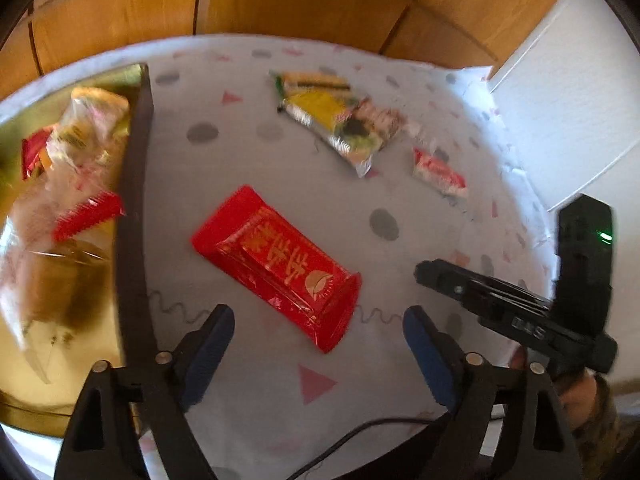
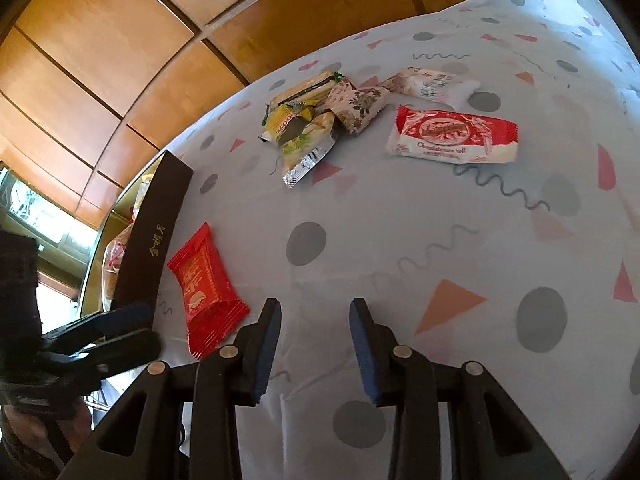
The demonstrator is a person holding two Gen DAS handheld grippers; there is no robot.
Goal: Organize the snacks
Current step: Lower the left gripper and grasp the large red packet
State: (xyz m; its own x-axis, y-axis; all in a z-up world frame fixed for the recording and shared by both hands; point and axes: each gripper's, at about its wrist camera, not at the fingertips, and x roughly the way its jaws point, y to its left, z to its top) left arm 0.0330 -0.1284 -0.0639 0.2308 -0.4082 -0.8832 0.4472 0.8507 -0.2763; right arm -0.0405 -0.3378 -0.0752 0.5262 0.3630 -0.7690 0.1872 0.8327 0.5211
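A red snack packet with gold print [image 1: 276,268] lies on the patterned cloth, just ahead of my open, empty left gripper [image 1: 318,334]; it also shows in the right wrist view [image 2: 204,292]. A gold-lined box with a dark wall [image 1: 134,200] at the left holds several snacks [image 1: 80,148]. A pile of yellow-green packets [image 1: 336,116] and a red-and-white chocolate packet [image 2: 452,136] lie farther off. My right gripper [image 2: 314,318] is open and empty above bare cloth. It appears in the left wrist view [image 1: 500,304], to the right of the red packet.
The table is covered with a pale cloth [image 2: 400,240] printed with dots and triangles. Wooden panels [image 2: 120,60] stand behind it. A black cable [image 1: 360,436] runs near the front edge. The box wall [image 2: 156,236] stands left of the red packet.
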